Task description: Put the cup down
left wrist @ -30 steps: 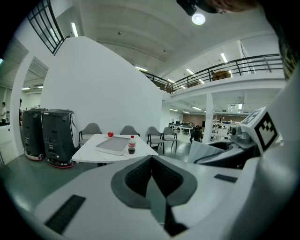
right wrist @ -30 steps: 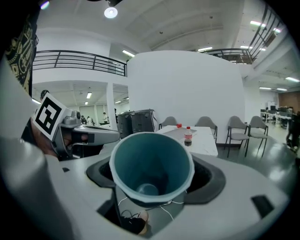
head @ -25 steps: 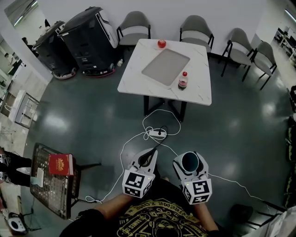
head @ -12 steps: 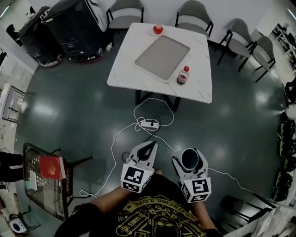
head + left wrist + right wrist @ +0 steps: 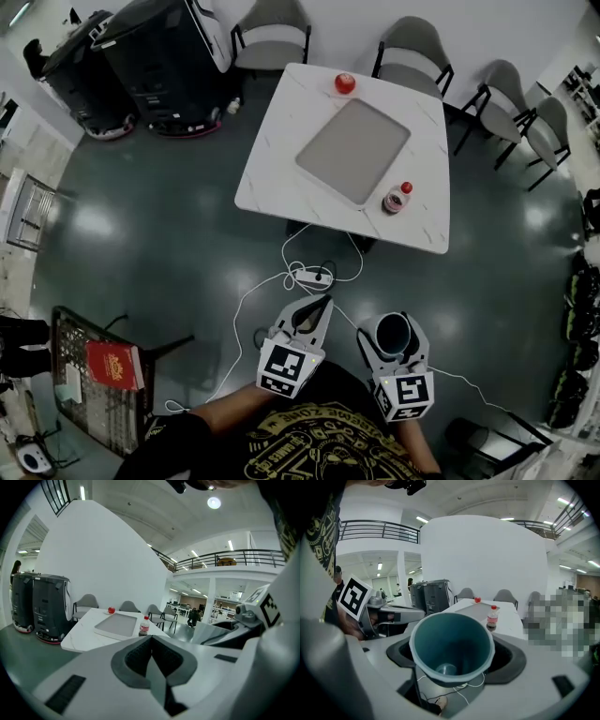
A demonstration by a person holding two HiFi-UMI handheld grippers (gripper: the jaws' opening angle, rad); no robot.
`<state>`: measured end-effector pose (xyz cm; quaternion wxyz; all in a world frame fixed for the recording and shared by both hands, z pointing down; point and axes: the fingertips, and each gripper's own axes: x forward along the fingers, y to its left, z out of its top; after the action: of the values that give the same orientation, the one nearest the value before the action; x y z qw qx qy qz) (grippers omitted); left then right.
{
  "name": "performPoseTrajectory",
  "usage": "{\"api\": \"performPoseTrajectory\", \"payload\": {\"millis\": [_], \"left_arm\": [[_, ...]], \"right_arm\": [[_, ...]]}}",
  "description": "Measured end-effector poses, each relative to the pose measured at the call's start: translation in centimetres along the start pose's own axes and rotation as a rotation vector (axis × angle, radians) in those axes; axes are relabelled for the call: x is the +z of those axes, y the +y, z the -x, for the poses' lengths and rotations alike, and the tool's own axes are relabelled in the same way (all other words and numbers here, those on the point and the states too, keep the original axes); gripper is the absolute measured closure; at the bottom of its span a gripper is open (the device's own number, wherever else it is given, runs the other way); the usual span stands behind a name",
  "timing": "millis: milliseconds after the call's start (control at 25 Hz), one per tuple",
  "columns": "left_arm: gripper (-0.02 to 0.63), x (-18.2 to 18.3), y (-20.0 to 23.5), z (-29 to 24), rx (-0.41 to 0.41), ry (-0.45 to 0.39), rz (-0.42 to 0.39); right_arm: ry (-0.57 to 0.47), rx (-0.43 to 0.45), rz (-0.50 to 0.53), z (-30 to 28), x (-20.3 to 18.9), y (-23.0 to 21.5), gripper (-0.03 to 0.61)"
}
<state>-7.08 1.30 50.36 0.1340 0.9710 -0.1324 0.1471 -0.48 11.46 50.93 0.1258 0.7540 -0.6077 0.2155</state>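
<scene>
**Cup clamped in R gripper, over floor, short of table**

R gripper (image 5: pixel 394 332): jaws wide apart, pads pressed on both sides of teal cup (image 5: pixel 452 648), mouth up, looks empty inside. L gripper (image 5: pixel 322 306): jaws fully together, nothing btwn them. Both low in front of person's torso, above dark floor (image 5: pixel 169 244), well short of near edge of white table (image 5: pixel 272 183). Not set down yet; approach phase, by my read.

On table: gray tray (image 5: pixel 352 150) mid-top, small red-capped bottle (image 5: pixel 395 200) near the near right corner, just beside tray, red round item (image 5: pixel 344 82) at far edge. Bare top along left edge and near edge.

Risks, judged:
- Power strip + white cables (image 5: pixel 312 277) on floor btwn person and table → trip or snag, jolt to cup.
- Tapered wall, side grip only → could slide down/out on eased squeeze or a jerk.
- Placing too close to near edge → overhang, fall.
- Going for near right corner → likely bump on bottle.
- Base half on tray rim → sits tilted, tips on release.
- Opening jaws before base contact → drop, bounce, roll off.
- Tilted gripper at release → edge-first landing, topple.

Safest guess: bare patch by near left corner, base flat, then open.
</scene>
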Motion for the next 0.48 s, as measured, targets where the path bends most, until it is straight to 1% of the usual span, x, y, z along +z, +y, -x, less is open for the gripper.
{"api": "performPoseTrajectory", "payload": {"millis": [240,480], "left_arm": [[0.604,2.0,3.4,-1.0,-0.013,-0.019,-0.016],[0.604,4.0,4.5,-1.7,-0.047,-0.057,-0.024]], "right_arm": [[-0.03,-0.01,0.037,-2.9,3.2,0.8,0.19],[-0.062,-0.034,0.082,-3.9,6.3,1.0,0.189]]}}
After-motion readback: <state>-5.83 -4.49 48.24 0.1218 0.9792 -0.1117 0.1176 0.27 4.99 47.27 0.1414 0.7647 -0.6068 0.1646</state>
